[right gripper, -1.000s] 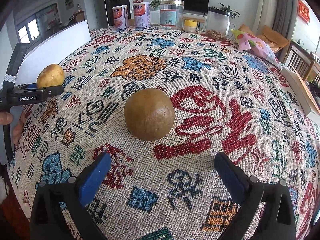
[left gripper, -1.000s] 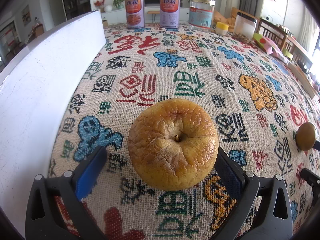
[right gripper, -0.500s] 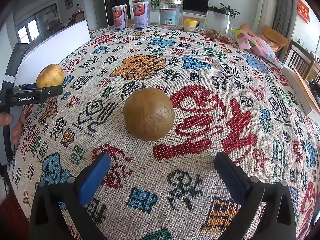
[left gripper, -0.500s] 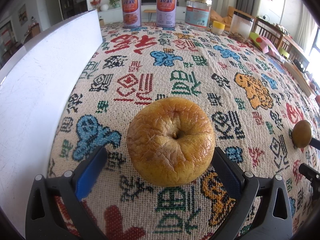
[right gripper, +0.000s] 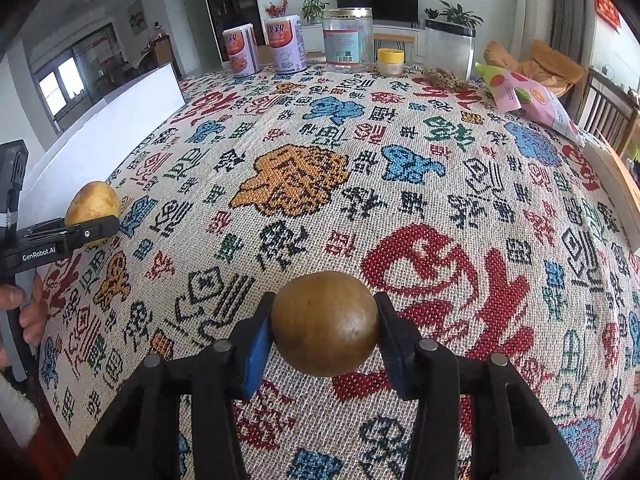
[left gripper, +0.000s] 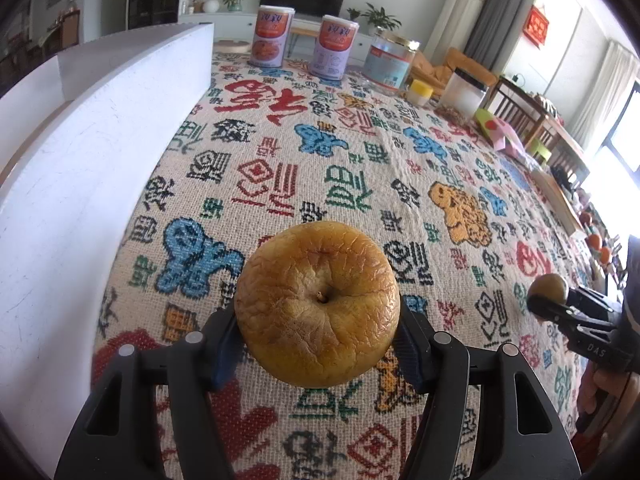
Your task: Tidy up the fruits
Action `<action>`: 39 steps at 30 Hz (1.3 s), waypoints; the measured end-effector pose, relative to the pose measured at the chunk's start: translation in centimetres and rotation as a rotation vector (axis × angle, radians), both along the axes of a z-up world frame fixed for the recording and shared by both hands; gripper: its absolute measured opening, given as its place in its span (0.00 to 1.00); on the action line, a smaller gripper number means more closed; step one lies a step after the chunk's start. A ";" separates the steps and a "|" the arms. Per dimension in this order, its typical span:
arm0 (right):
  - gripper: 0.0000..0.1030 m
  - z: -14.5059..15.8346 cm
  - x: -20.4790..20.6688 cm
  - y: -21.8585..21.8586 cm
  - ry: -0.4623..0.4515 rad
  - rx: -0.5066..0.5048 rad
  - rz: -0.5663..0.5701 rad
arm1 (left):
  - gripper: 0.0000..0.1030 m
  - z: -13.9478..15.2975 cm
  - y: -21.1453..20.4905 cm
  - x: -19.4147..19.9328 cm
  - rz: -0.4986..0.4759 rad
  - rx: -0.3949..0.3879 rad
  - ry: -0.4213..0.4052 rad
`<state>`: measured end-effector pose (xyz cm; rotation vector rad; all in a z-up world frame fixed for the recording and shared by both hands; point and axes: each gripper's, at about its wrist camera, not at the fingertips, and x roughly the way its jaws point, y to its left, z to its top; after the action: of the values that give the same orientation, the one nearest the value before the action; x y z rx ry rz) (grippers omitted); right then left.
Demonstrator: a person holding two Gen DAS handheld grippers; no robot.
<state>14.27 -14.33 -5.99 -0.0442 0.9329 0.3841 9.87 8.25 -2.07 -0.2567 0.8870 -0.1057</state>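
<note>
Patterned tablecloth in living room

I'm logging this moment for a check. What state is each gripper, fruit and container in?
Left gripper: jaws just closed, shut on the wrinkled yellow apple.
Wrinkled yellow apple: gripped, shrivelled, stem pit facing the camera.
Right gripper: jaws just closed, shut on the round brown fruit.
Round brown fruit: gripped, intact.
Two purple cans: upright.
Clear jar: upright, gold lid on.
Snack bag: lying flat.

Bright living room back there: white walls, a dark TV on a low white cabinet, potted plants, grey curtains, wooden chairs, daylight pouring through the right-hand window.
</note>
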 end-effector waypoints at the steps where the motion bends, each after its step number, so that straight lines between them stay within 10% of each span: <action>1: 0.46 0.4 -0.4 0.3 0.002 0.022 0.011 | 0.64 1.0 0.5 -1.0 0.006 -0.036 -0.012; 6: 0.46 4.6 -1.1 4.3 -0.027 0.086 0.093 | 0.64 8.9 4.4 -5.5 0.052 -0.219 -0.082; 12: 0.46 11.6 -0.5 17.3 -0.073 0.163 0.344 | 0.64 15.8 13.1 -5.9 0.223 -0.132 -0.125; 17: 0.47 13.8 1.0 30.3 -0.060 0.154 0.523 | 0.64 11.2 21.1 -1.1 0.395 -0.033 0.083; 27: 0.47 8.3 3.3 44.5 0.027 -0.176 0.676 | 0.66 2.4 26.5 2.3 0.477 -0.015 0.373; 33: 0.66 8.1 3.3 45.5 -0.023 -0.234 0.670 | 0.78 4.9 25.7 0.6 0.443 0.063 0.257; 39: 0.97 12.3 3.0 41.8 -0.098 -0.163 0.546 | 0.97 11.2 23.0 -4.3 0.491 0.338 -0.007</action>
<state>17.28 27.51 6.32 -0.4699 0.8449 0.8015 5.55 31.23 9.08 -0.1516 0.7979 0.4953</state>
